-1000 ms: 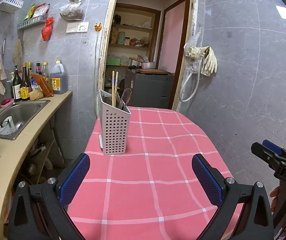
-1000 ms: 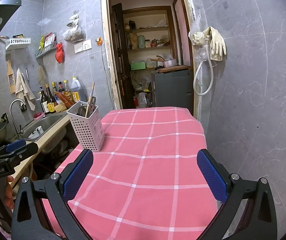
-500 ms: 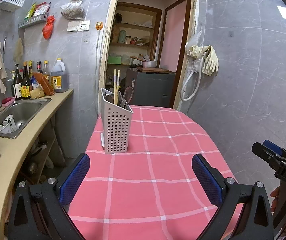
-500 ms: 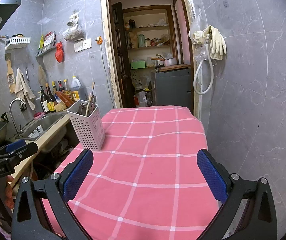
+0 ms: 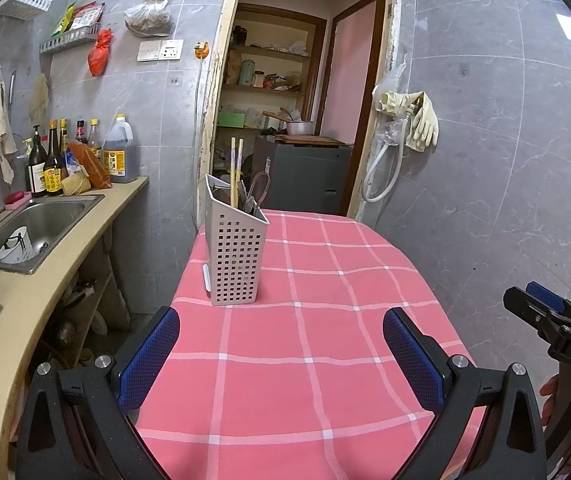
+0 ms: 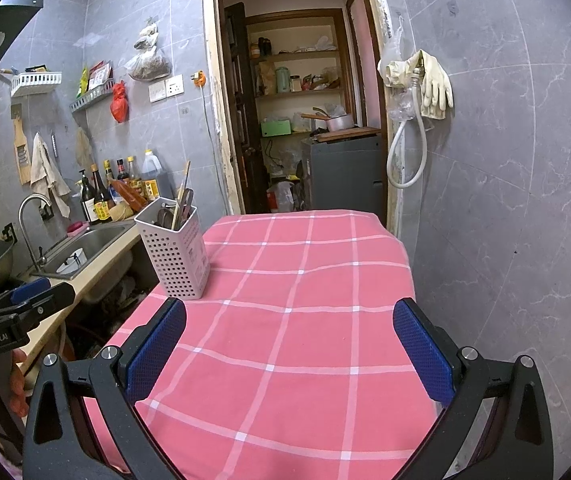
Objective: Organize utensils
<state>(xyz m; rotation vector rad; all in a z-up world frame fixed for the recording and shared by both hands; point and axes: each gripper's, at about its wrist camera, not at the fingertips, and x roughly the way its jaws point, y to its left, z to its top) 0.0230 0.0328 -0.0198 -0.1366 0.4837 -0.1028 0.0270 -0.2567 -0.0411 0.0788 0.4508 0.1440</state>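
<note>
Holder (image 5: 235,252): upright on cloth (image 5: 305,360), utensils (image 5: 251,196) inside.
Left gripper (image 5: 281,344): wide, empty.
Right gripper (image 6: 289,340): wide, empty.
Change: none seen; cloth stays bare, task likely complete.

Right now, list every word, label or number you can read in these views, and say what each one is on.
"DAS": on the right gripper body, seen from the left wrist view.
"GenRobot.AI": on the left gripper body, seen from the right wrist view.
Sauce bottles and oil jug by the sink: labels too small to read.
Snack packets on the wall shelf: print blurred.
Utensil caddy: no text.
</note>
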